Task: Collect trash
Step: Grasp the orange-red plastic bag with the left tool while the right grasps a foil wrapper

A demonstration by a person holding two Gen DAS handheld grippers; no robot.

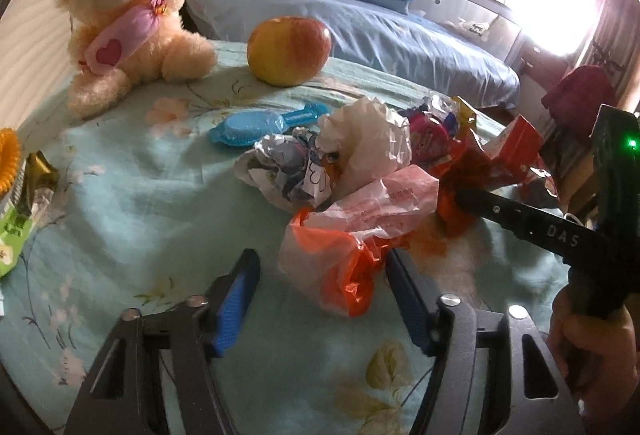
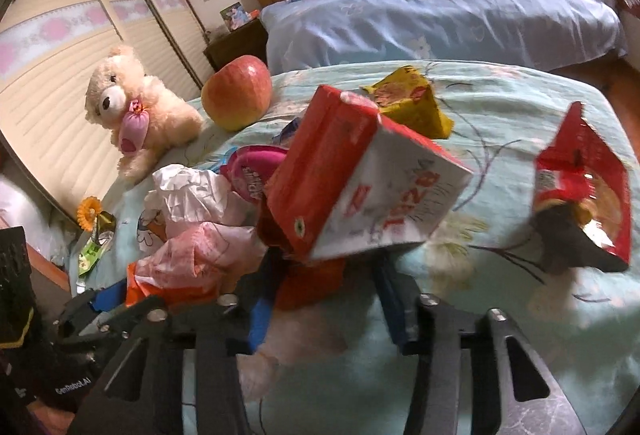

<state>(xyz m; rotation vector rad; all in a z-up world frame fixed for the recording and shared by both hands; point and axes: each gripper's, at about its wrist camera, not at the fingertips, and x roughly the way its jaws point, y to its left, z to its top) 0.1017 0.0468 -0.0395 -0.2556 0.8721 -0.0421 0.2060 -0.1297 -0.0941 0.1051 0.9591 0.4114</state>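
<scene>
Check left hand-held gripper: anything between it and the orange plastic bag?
Nothing visible. The left hand-held gripper is open, and the orange plastic bag lies directly ahead, partly between its fingers. The right hand-held gripper sits off to the side in the pile.

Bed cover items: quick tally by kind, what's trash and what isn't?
Trash pieces I can tell apart in the pile: 7, from the orange and pink bag and red and white carton to the yellow wrapper
Toys: 1, the teddy bear
Fruit: 1, the apple
Total: 9; blue packet and left-edge items excluded
</scene>
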